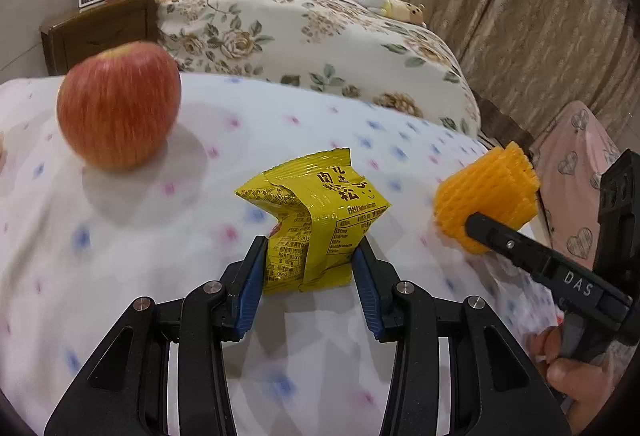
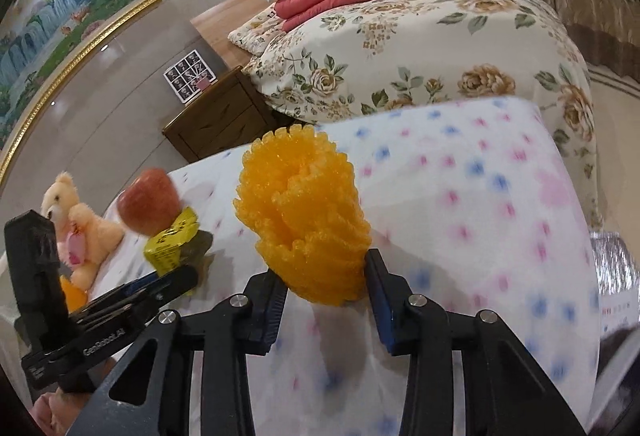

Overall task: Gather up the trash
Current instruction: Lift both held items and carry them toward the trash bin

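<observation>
Your left tongs point(image 1: 308, 256) pinch the yellow snack wrapper point(image 1: 316, 220) right of the apple point(image 1: 118, 104); your right tongs point(image 2: 325, 284) clamp the orange foam fruit net point(image 2: 304, 216), farther right of the apple.

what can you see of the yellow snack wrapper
The yellow snack wrapper is glossy crinkled foil-like plastic with dark printed text and a nutrition table. It looks torn open and crumpled, standing between the left gripper pads, which press its lower sides, over the dotted white cloth.
</observation>
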`<state>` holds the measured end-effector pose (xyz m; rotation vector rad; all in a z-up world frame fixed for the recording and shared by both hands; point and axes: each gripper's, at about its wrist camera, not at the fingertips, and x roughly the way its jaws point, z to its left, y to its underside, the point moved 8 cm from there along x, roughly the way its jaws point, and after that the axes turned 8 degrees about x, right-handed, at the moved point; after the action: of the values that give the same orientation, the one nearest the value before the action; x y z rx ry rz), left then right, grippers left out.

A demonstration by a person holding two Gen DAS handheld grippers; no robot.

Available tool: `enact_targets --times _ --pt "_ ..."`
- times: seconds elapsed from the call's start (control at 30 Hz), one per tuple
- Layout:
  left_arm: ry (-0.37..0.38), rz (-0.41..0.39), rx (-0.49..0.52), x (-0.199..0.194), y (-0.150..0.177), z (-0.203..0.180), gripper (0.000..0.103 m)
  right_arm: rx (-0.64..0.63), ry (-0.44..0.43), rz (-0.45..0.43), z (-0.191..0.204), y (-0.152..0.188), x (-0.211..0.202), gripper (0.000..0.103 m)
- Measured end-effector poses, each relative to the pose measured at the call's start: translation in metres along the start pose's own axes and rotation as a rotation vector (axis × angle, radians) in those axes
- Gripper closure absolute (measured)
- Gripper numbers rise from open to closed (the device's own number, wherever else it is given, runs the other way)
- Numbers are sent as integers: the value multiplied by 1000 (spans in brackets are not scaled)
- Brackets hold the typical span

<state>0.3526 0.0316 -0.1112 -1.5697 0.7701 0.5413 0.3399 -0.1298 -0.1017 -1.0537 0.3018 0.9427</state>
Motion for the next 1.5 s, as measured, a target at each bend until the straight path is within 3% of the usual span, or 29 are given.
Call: enact_targets --times 0.6,1.03,1.5 --pt "141 48 31 -73 92 -88 62 62 0 -32 -22 82 -108 64" --pt "176 40 92 -94 108 -133 62 116 12 -102 -47 107 -162 64" --pt "194 51 178 -92 111 -172 62 150 63 -159 -78 113 -191 64"
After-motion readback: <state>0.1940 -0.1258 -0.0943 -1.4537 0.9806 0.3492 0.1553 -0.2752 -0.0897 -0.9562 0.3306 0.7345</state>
